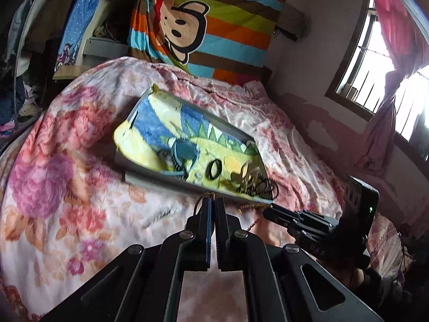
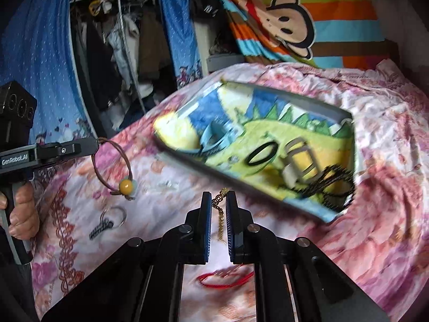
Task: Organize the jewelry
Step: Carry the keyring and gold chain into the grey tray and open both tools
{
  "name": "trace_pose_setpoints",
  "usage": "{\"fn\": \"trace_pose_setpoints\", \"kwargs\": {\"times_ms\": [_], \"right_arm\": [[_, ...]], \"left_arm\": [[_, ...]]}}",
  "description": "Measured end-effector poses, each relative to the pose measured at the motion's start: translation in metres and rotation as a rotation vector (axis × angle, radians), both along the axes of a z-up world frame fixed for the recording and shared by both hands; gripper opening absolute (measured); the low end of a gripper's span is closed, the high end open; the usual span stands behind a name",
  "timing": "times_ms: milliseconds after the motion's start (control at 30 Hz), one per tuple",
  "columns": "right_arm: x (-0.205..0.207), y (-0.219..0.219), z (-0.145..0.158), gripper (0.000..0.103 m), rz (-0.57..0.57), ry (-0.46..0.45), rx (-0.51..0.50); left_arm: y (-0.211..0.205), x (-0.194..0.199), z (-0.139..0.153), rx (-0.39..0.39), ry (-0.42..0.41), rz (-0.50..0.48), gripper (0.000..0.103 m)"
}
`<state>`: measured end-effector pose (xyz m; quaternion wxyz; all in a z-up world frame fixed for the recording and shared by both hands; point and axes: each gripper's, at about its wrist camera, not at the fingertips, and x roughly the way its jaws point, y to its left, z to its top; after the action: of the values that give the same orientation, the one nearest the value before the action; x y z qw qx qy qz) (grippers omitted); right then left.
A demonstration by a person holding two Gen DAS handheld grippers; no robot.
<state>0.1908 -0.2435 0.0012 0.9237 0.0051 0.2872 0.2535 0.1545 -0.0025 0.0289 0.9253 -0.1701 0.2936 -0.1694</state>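
Note:
A grey tray [image 1: 171, 182] [image 2: 346, 115] lined with a yellow-blue cloth lies on the floral bedspread. In it are a blue watch [image 1: 183, 153] [image 2: 214, 139], a black ring [image 1: 214, 169] [image 2: 261, 154], a yellow-white strap [image 2: 301, 161] and black chains [image 1: 261, 187] [image 2: 329, 182]. My left gripper [image 1: 213, 200] [image 2: 95, 142] is shut on a brown cord bracelet [image 2: 112, 166] with a yellow bead, held above the bed. My right gripper [image 2: 216, 197] [image 1: 268, 210] holds a gold chain [image 2: 220, 209] that dangles between its narrowly parted jaws, just before the tray's near edge.
On the bedspread lie a silver ring with a dark charm [image 2: 110, 221] and a red cord [image 2: 225, 279]. A striped monkey blanket [image 1: 193, 24] hangs behind the bed. Hung clothes [image 2: 112, 43] stand at the left, a window [image 1: 386, 61] at the right.

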Motion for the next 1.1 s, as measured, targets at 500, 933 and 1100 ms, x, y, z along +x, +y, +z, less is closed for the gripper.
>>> {"fn": "trace_pose_setpoints", "kwargs": {"times_ms": [500,933,1100], "right_arm": [[0.048,-0.059,0.042,0.004,-0.118,-0.139,0.102],[0.094,-0.063,-0.039,0.004,-0.147,0.066,0.09],[0.098,-0.064,-0.049,0.005,-0.166,0.097,0.074]], "left_arm": [[-0.069,0.101,0.028,-0.042,-0.05,-0.038,0.003],[-0.095,0.148,-0.034,0.017,0.096,-0.025,0.003],[-0.094,0.155,-0.05,0.037,0.155,-0.005,0.003]]}}
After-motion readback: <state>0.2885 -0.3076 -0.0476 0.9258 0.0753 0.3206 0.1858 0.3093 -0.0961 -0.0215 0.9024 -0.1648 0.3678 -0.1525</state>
